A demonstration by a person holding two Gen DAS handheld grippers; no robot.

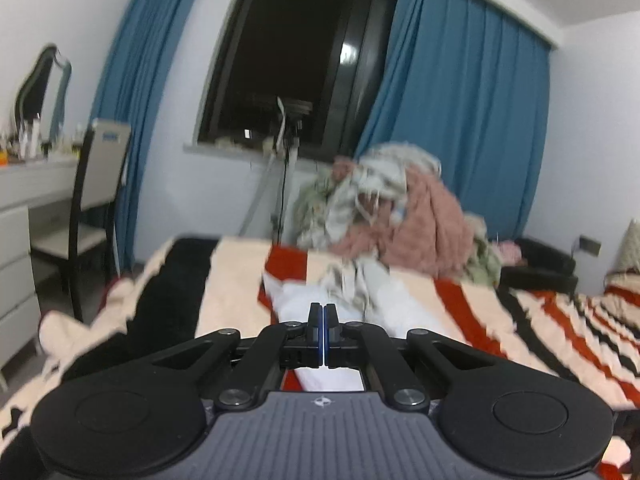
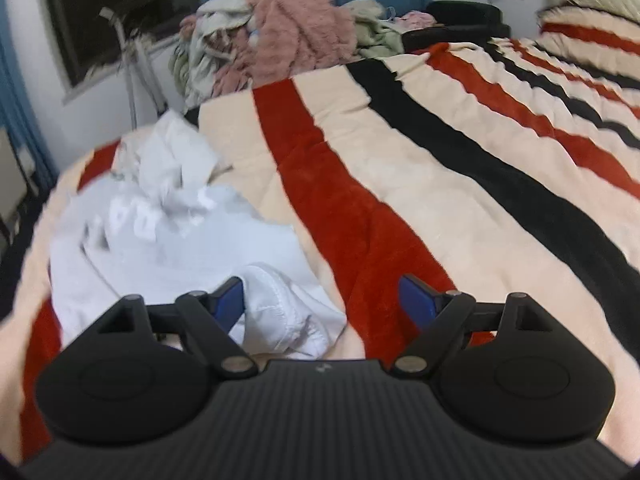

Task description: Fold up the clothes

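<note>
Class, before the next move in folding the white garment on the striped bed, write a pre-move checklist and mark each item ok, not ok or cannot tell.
1. Right gripper open and ready to grasp: ok, jaws spread wide.
2. Right gripper near the white garment: ok, a bunched edge lies by its left finger.
3. Left gripper holding fabric: cannot tell; jaws are shut above the garment, with no cloth visible between them.
4. Garment laid flat: not ok, it is crumpled.
5. Clear folding space on the striped blanket: ok to the garment's right.
6. Clothes pile apart from the garment: ok.

Striped blanket (image 2: 400, 152), blue curtains (image 1: 460, 100), chair (image 1: 92, 184)
</note>
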